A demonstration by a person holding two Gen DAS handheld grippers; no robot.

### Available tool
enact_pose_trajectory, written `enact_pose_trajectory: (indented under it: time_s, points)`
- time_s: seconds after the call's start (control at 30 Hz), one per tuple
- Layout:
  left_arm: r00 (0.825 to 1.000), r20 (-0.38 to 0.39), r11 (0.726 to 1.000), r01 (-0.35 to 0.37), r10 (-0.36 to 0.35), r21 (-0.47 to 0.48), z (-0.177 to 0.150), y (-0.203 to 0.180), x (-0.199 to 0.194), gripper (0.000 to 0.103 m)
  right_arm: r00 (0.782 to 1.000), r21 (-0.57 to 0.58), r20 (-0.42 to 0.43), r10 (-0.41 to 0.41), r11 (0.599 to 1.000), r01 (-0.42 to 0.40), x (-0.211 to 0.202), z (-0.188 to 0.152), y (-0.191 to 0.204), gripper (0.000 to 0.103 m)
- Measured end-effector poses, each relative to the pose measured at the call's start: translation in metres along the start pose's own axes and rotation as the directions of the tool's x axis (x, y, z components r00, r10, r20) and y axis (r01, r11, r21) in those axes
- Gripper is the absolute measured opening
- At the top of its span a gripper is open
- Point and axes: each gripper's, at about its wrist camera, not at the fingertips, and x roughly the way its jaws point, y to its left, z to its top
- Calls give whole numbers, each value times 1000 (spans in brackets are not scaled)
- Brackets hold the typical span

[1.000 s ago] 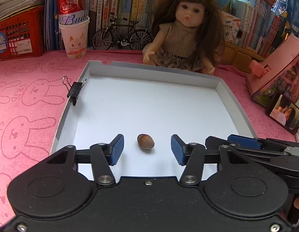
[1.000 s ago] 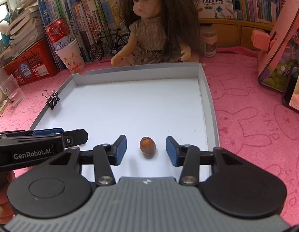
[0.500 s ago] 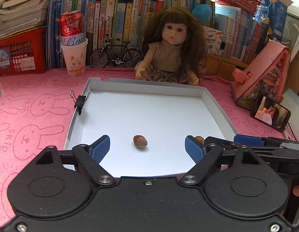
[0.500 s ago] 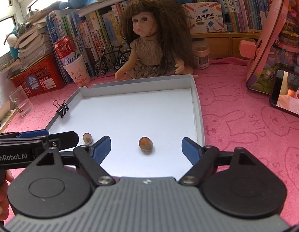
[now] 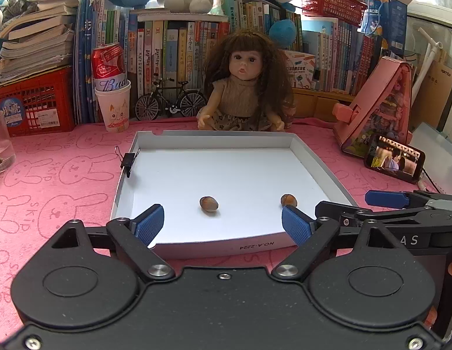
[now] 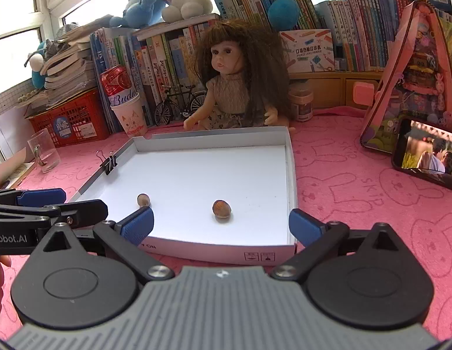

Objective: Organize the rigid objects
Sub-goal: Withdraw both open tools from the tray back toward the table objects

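Two brown hazelnuts lie apart in a shallow white box tray (image 5: 214, 140) near its front edge. In the left wrist view the left nut (image 5: 209, 204) sits ahead of my open, empty left gripper (image 5: 223, 226), and the right nut (image 5: 289, 200) lies by its right fingertip. In the right wrist view the right nut (image 6: 221, 207) lies ahead of my open, empty right gripper (image 6: 221, 227), and the left nut (image 6: 144, 199) lies by its left fingertip. The tray (image 6: 291, 175) shows there too. Both grippers hover at the tray's front edge, side by side.
A black binder clip (image 5: 128, 160) grips the tray's left wall. A doll (image 5: 244, 87) sits behind the tray. A cup with a can (image 5: 113, 108), a glass (image 5: 1, 143), a red basket (image 5: 30, 105), a phone (image 5: 393, 157) and a pink stand (image 5: 377, 108) ring the pink mat.
Both grippers opened wide, letting go of the nuts, and drew back and up from the tray floor to its front edge. Each nut stays where it was set.
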Motion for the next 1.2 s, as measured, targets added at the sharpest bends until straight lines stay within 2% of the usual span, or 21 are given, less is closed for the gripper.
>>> enact_pose_trajectory:
  time_s: [0.3,0.43,0.5,0.63,0.9,1.1,1.2]
  points:
    - [999,45,1000,-2,1,18,-19,-3,-18,87,998,-41,52,-19,999,21,-24,-19,3,103]
    - [994,97,998,46,-49,32,-38,-3,-29,87,996,-56,89,-19,998,24,-39,-37,6,103]
    - [994,93,997,52,-56,48,-46,-4,-33,87,994,-68,103,-18,997,25,-47,-46,7,103]
    - [996,78,998,42,-46,55,-64,-6,-40,88,991,-73,128,-39,996,48,-59,-65,7,103]
    - [998,70,1000,10,-11,5,-95,4,-57,88,974,-77,192,-117,988,134,-77,-103,12,103]
    - [992,119,998,-42,37,35,-118,7,-77,89,978,-68,192,-82,993,97,-89,-115,11,103]
    - [992,116,998,-54,48,42,-127,7,-82,83,976,-70,201,-83,993,99,-95,-119,13,97]
